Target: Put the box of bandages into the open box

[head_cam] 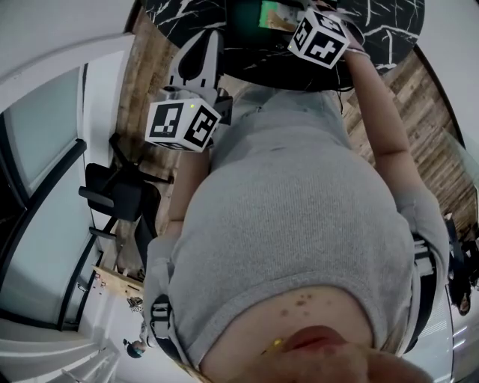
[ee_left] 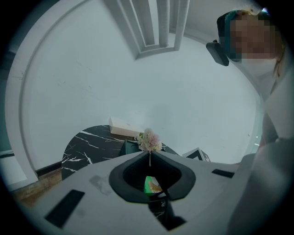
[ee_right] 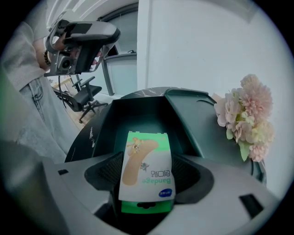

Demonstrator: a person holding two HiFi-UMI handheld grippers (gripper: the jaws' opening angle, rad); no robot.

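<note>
The bandage box (ee_right: 147, 165), white and green with a plaster pictured on it, sits between the jaws of my right gripper (ee_right: 147, 174), which is shut on it. It hangs over the opening of the dark green open box (ee_right: 138, 117) on the black marble table (head_cam: 187, 19). In the head view the bandage box (head_cam: 271, 13) shows as a green patch beside the right gripper's marker cube (head_cam: 318, 37). My left gripper (ee_left: 149, 154) is held back from the table with its jaw tips touching and nothing between them. Its jaws (head_cam: 202, 56) point at the table's edge.
Pink flowers (ee_right: 248, 114) stand just right of the open box. A white oblong box (ee_left: 125, 127) lies at the table's far side by the wall. Office chairs (head_cam: 120, 194) stand on the wood floor to the left. The person's grey-clad torso (head_cam: 299, 224) fills the head view.
</note>
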